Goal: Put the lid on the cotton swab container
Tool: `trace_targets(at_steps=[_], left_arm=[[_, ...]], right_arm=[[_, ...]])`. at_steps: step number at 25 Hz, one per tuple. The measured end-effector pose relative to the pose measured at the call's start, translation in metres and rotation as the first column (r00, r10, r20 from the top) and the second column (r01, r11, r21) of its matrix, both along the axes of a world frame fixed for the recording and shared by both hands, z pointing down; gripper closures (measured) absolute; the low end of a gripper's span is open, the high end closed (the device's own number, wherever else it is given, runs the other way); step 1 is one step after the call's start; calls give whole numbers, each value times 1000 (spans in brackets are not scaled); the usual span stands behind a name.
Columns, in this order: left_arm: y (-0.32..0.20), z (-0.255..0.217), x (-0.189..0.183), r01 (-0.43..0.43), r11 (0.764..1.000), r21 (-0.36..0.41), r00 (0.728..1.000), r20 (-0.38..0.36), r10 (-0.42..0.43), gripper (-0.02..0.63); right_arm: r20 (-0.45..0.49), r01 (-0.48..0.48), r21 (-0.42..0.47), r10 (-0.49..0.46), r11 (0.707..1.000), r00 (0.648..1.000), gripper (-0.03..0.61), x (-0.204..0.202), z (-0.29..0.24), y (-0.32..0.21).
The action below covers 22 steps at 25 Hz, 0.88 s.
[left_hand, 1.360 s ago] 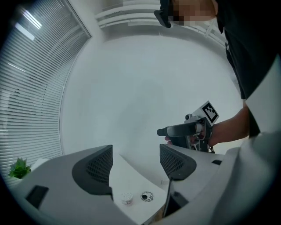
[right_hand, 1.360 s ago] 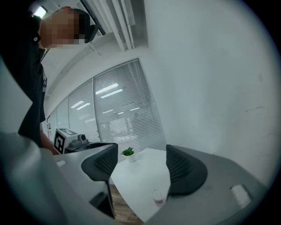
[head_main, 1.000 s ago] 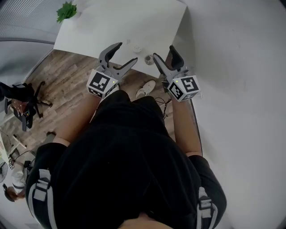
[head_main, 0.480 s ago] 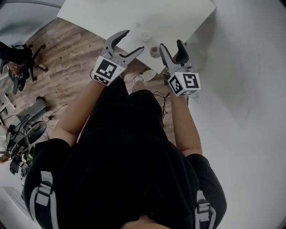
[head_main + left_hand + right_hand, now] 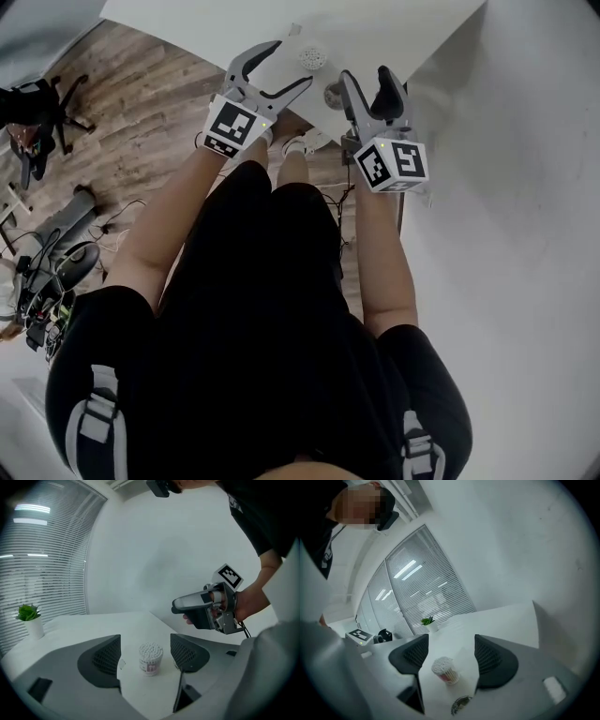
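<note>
White desk (image 5: 394, 28), upper frame, bears the cotton swab container (image 5: 150, 658), lid (image 5: 461, 705) near it; our left gripper (image 5: 290, 64) and right gripper (image 5: 366, 73) hover, jaws open, empty.

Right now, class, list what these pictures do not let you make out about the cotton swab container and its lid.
Left gripper view: cotton swab container label print too small, blurred.
Head view: lid partly hidden behind the right gripper.
Head view: table far side cut off by the top edge.
</note>
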<state>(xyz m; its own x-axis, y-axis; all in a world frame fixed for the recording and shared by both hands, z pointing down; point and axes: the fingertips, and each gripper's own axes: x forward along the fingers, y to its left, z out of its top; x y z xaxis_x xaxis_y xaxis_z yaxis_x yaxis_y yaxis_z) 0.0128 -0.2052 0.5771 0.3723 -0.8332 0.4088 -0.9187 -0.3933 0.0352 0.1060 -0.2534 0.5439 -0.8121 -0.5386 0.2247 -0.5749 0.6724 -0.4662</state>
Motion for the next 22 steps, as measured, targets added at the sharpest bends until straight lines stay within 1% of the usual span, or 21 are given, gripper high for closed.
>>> trace_targets(at_steps=[4,7,15,19,22], left_arm=[[-3,38,3,-19,999,-41,1000,14,20,293],[-3,55,4,-28,997,-73,999,20,29,293],[-13,77,-15,-40,993,-110,999,8,41,293],[-17,80,-16,-60,990,-125,998,2,61,295],[-18,88,-16,-74,988,-138,997,-3,74,295]], right_arm=[[33,-31,-53,33,998,999,283,-1,23,-3],[60,-53,-80,57,995,997,296,-3,27,-5],[63,-57,-113,64,992,996,308,-36,36,-11],[74,-53,-137,64,989,995,322,-45,35,-14],[78,-50,-162,63,986,995,324,-49,44,-14]])
